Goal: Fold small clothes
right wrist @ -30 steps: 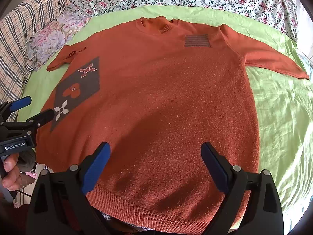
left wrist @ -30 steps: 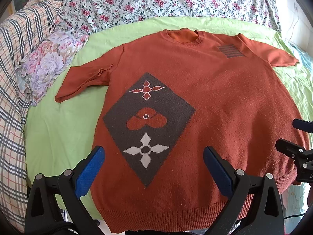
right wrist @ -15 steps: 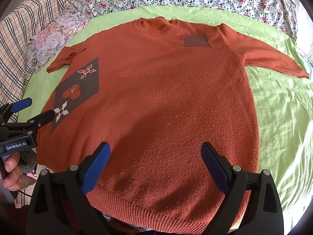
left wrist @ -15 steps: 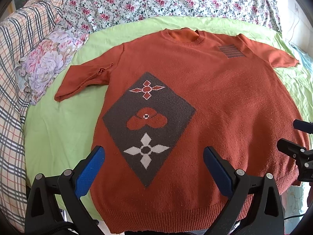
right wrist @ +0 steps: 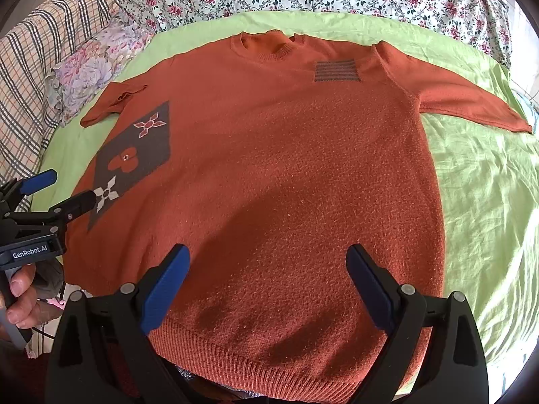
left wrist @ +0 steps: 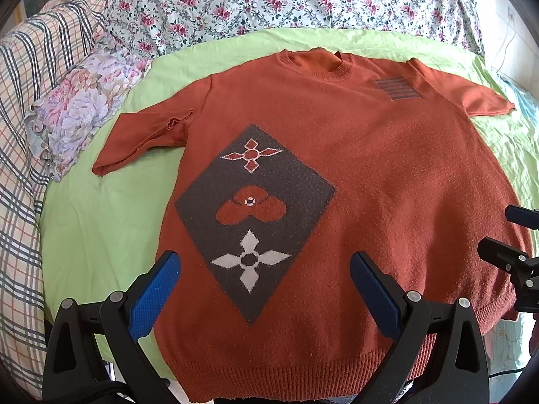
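1. On the green sheet (left wrist: 101,235) of the bed, the orange sweater (left wrist: 387,175) lies flat, front up.
2. Near its hem, the left tongs (left wrist: 264,282) hover spread wide, holding nothing.
3. Beside them, the right tongs (right wrist: 266,277) are spread too.

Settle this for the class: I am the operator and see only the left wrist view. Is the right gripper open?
Observer: Yes. The right gripper is wide open over the sweater's hem and holds nothing.
Operator: What holds the left gripper?
Observer: A bare hand grips the handle of the left gripper, beside the sweater's edge.
Operator: How does the sleeve near the striped patch lie?
Observer: That sleeve lies flat, stretched out on the green sheet.
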Tool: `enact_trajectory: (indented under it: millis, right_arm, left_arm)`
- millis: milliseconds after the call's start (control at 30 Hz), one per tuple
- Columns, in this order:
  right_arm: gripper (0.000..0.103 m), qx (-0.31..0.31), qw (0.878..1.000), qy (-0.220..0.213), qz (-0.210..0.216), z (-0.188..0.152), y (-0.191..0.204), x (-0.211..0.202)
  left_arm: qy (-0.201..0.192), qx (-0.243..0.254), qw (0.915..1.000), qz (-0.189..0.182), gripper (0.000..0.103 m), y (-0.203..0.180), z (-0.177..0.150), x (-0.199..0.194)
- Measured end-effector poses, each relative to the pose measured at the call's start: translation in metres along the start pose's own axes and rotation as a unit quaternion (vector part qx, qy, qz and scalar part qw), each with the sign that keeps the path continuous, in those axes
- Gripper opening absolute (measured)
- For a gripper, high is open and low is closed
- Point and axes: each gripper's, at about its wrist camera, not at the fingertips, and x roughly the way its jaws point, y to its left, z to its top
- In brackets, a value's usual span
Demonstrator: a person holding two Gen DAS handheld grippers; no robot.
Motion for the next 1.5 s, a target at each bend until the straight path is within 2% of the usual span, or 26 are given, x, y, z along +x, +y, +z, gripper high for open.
enact_trajectory:
  millis: [167, 200, 300, 400, 567, 867, 1100, 1167, 1333, 1500]
  right_arm:
    - [0.094, 0.000, 1.000, 0.013, -0.003, 0.000, 0.000, 0.001]
    - [0.094, -0.002, 1.000, -0.004, -0.002, 0.000, 0.000, 0.001]
    - [0.094, -0.001, 1.000, -0.004, -0.002, 0.000, 0.000, -0.002]
    - [0.094, 0.003, 1.000, 0.018, -0.001, 0.001, 0.000, -0.001]
    - [0.094, 0.006, 1.000, 0.029, -0.002, 0.002, -0.001, -0.002]
    - [0.094, -0.001, 1.000, -0.005, -0.009, 0.002, -0.004, -0.001]
    - [0.094, 0.014, 1.000, -0.006, -0.002, 0.002, -0.011, 0.001]
    - [0.094, 0.026, 1.000, -0.004, 0.010, 0.003, -0.014, 0.003]
    - [0.094, 0.030, 1.000, -0.003, 0.002, 0.005, -0.025, 0.006]
    - [0.094, 0.051, 0.999, -0.005, 0.015, 0.009, -0.038, 0.008]
  left_arm:
    - [-0.006, 0.002, 1.0000, 0.003, 0.101, -0.001, 0.000, 0.000]
    - [-0.010, 0.002, 0.9999, 0.004, 0.101, -0.001, 0.000, 0.000]
    - [-0.011, 0.002, 0.9999, 0.004, 0.101, -0.001, 0.000, 0.000]
    - [-0.010, 0.002, 0.9999, 0.004, 0.101, -0.001, 0.000, 0.000]
    - [-0.009, 0.001, 0.9999, 0.004, 0.101, -0.001, 0.000, 0.000]
    - [0.002, 0.000, 1.0000, -0.005, 0.101, -0.004, 0.005, 0.004]
    - [-0.007, 0.006, 1.0000, -0.003, 0.101, -0.005, 0.009, 0.009]
    - [-0.002, 0.009, 1.0000, 0.000, 0.101, -0.006, 0.011, 0.012]
    - [0.014, 0.012, 0.9998, 0.003, 0.101, -0.008, 0.017, 0.022]
    - [-0.002, 0.003, 1.0000, -0.005, 0.101, -0.009, 0.029, 0.029]
